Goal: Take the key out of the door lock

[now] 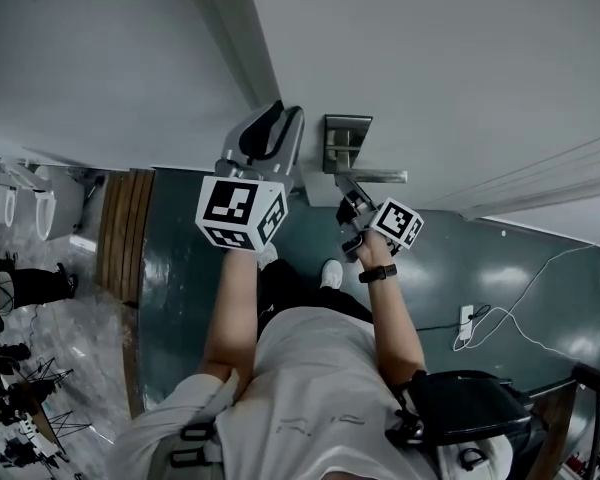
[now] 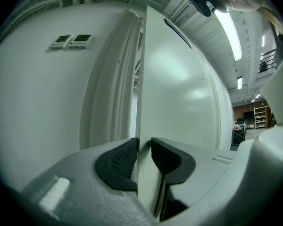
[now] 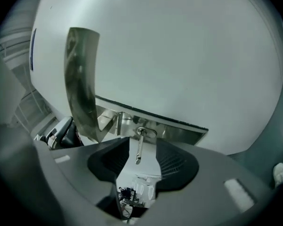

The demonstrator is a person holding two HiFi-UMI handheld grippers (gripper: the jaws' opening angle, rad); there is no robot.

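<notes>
Steel key (image 3: pixel 139 145) sits in the cylinder of the lock plate (image 3: pixel 184 133), poking straight out at us. In the right gripper view it's bang between our pads, a bit toward 6 o'clock from the frame's middle. Our right gripper (image 3: pixel 142 154) has its jaws wide, with a clear gap on both sides of the key and nothing touched yet. The lever handle (image 3: pixel 82 79) runs off toward 10 o'clock from the key, pretty near our left-hand pad.

Our left gripper (image 2: pixel 144 147) is the opposite: jaws narrow, pinched on the edge of the white door (image 2: pixel 179 88), one ribbed pad on each face. In the head view it sits at 11 o'clock from the right gripper.

Stuff we reckon could bite us from here:
- we close too far out and only catch the tip, so the key slides out of the pads when we pull
- we pull off-axis and the key binds in the cylinder, or bends
- the key isn't turned to its release position, so a straight tug just drags the door; if the left pinch slips on that smooth edge, the door swings and twists the key in our grip
- the pad nearest the handle clips it as we go in and knocks our line off
- it pops free all at once and drops to the dark green floor (image 1: pixel 180 288)
</notes>
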